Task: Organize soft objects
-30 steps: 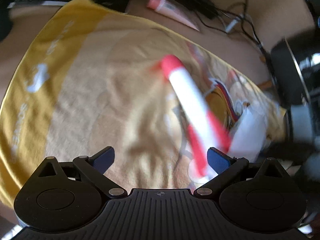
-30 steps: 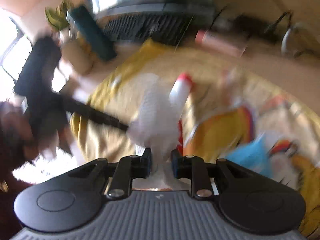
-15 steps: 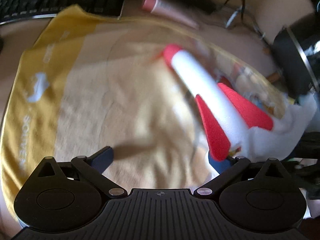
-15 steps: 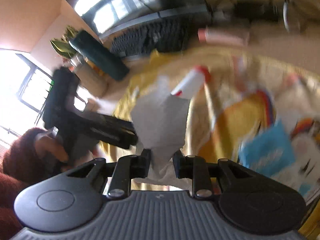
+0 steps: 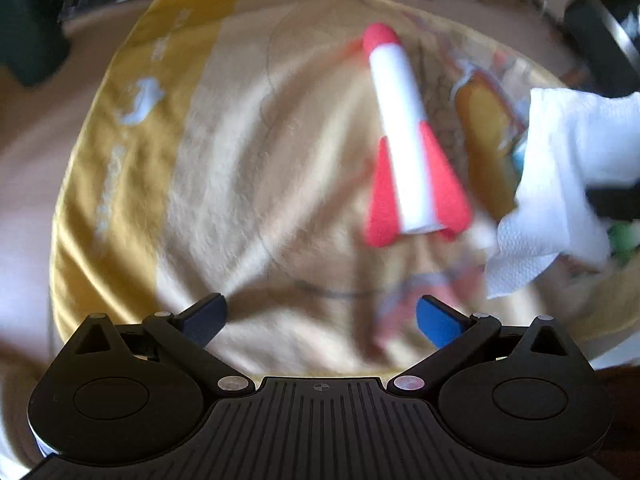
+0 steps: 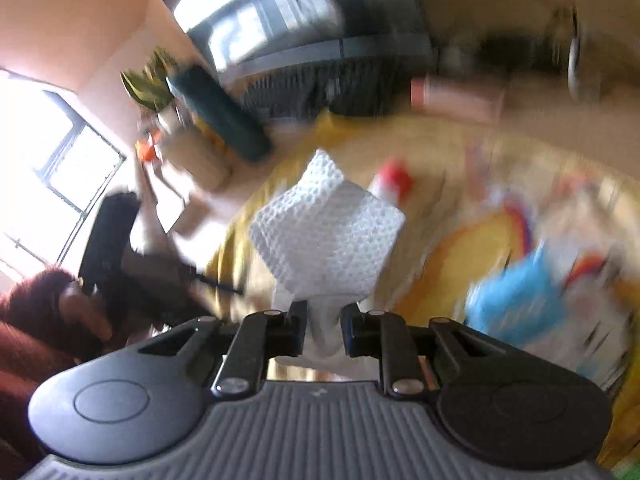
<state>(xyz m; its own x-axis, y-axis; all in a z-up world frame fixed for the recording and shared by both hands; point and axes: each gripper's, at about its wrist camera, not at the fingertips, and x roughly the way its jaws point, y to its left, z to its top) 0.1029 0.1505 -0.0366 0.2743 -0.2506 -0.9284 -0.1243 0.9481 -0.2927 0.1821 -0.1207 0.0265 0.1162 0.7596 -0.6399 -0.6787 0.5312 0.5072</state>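
A white foam rocket (image 5: pixel 408 140) with a red nose and red fins lies on the yellow towel (image 5: pixel 224 152), ahead and right of my left gripper (image 5: pixel 320 314), which is open and holds nothing. My right gripper (image 6: pixel 324 326) is shut on a crumpled white paper towel (image 6: pixel 328 236), lifted above the towel; the same paper towel (image 5: pixel 560 184) shows at the right edge of the left wrist view. The rocket's red nose (image 6: pixel 394 176) peeks out behind the paper. A blue soft item (image 6: pixel 516 304) lies to the right, blurred.
A keyboard (image 6: pixel 320 84), a pink tube (image 6: pixel 456 96) and a dark green cylinder (image 6: pixel 224 116) sit beyond the towel. A potted plant (image 6: pixel 148 84) stands at the back left. A hand in a red sleeve (image 6: pixel 36 320) holds the left gripper's handle. Cables lie at the back right.
The rocket left the left gripper's jaws and now lies farther ahead on the towel. The right gripper lifted and tilted with the paper towel still pinched.
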